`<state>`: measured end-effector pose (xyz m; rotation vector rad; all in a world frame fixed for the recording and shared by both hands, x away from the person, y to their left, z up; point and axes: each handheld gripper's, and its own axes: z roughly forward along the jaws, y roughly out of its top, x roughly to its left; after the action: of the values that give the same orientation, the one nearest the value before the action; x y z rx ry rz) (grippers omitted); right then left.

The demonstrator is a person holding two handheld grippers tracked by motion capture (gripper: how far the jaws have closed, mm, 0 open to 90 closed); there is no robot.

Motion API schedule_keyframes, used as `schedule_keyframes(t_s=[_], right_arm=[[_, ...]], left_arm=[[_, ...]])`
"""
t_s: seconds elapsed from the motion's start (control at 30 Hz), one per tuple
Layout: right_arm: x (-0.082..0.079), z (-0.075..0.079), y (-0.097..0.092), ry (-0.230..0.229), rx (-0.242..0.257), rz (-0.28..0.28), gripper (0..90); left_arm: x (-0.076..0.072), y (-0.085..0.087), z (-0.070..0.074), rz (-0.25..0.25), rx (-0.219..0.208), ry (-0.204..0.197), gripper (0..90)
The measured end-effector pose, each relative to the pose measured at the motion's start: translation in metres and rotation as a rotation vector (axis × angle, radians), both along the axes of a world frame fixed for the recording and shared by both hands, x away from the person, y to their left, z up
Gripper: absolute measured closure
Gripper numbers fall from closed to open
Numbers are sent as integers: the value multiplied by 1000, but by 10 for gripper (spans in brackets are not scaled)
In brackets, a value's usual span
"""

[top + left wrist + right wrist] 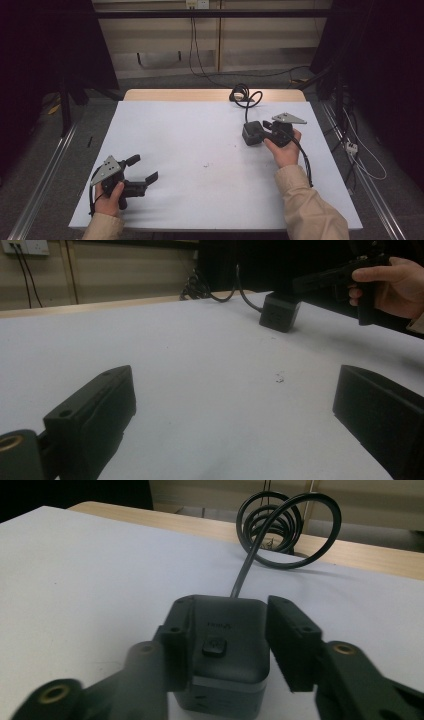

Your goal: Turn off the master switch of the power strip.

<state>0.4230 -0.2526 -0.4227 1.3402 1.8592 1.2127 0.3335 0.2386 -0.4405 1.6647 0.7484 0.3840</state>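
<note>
A dark grey box (251, 135) with a small button on top stands on the white table (190, 130), right of the middle. Its black cable (243, 95) runs back to a coil at the far edge. My right gripper (264, 131) reaches it from the right. In the right gripper view the box (225, 645) sits between the two jaws of the gripper (230, 605), which flank its sides, the right one a sliver apart from it. At the near left my left gripper (142, 168) is held low over the table. Its jaws stand wide open with nothing between them (235, 385).
The cable coil (285, 530) lies on the bare wooden strip (175, 95) at the table's far edge. A small dark speck (206, 164) marks the sheet near the middle. Metal rails run along the floor on both sides, with loose wires at the right.
</note>
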Motion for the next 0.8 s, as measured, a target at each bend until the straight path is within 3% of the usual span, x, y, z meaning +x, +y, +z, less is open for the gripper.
schedule_keyframes(t_s=[0.13, 0.33, 0.8], right_arm=[[-1, 1, 2, -3, -5, 7, 397], [-2, 3, 4, -9, 12, 22, 304], [-6, 7, 6, -4, 14, 45, 192]], left_arm=[[0, 0, 0, 2, -1, 1, 34], [0, 0, 0, 3, -1, 0, 34], [-1, 1, 0, 3, 5, -1, 34]])
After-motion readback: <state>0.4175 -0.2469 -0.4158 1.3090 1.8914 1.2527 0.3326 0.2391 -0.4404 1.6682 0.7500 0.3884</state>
